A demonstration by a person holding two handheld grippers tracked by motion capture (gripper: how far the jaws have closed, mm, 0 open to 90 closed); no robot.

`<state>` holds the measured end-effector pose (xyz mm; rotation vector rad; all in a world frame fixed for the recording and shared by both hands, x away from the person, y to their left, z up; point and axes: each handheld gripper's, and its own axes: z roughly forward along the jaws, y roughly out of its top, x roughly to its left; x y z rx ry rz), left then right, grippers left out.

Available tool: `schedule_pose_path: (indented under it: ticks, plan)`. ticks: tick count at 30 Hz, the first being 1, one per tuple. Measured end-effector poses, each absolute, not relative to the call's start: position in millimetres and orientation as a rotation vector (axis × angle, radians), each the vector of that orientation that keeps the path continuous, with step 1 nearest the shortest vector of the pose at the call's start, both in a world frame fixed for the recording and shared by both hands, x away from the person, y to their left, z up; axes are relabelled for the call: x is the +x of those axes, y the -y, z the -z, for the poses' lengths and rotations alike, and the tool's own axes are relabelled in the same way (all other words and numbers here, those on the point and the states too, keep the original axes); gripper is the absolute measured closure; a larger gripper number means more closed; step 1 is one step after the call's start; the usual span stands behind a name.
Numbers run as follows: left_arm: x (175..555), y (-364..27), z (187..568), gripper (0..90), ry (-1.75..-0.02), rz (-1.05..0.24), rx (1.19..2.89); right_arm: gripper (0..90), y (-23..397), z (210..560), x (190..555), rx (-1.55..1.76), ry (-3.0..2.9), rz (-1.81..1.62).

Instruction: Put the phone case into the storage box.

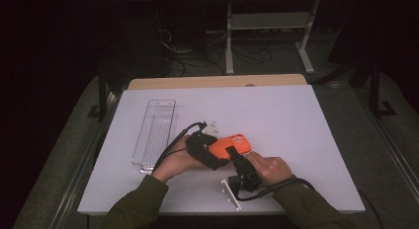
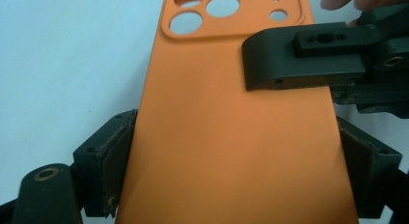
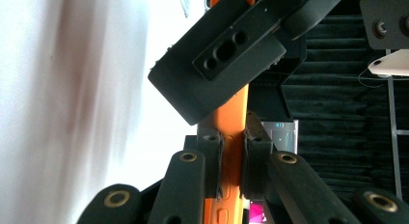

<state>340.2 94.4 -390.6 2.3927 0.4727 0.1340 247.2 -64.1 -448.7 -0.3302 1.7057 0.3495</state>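
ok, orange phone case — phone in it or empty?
Cannot tell. The left gripper view shows the orange phone case from the back, with pale table colour in its camera holes; its inner side is hidden. Both grippers' jaws clamp it.

I saw a desk [image 1: 296, 120] covered in white, with a clear plastic tray [image 1: 154, 134] lying flat at its left and a small white bracket [image 1: 230, 191] near its front edge.
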Motion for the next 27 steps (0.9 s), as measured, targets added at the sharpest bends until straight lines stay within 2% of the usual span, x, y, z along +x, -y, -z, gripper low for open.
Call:
schedule_pose_path:
  ticks: [8,11,16,27]
  plan:
    - [337.5,-95.2,389.1,12.5,-0.449,-0.109,2.364,81.2,63.9,450.1,247.7,-0.314,-1.710,-0.370]
    - [339.1,-98.3,385.8,8.3,-0.387,-0.118,2.401,81.2,64.4,449.5,249.1,-0.321,-1.720,-0.363]
    - [337.0,-99.8,383.9,0.4,-0.389,-0.101,2.390,81.1,65.5,450.2,250.3,-0.301,-1.723,-0.365]
    - [338.9,-109.9,379.1,0.0,-0.401,-0.111,2.365,81.0,72.8,449.2,256.1,-0.231,-1.740,-0.367]
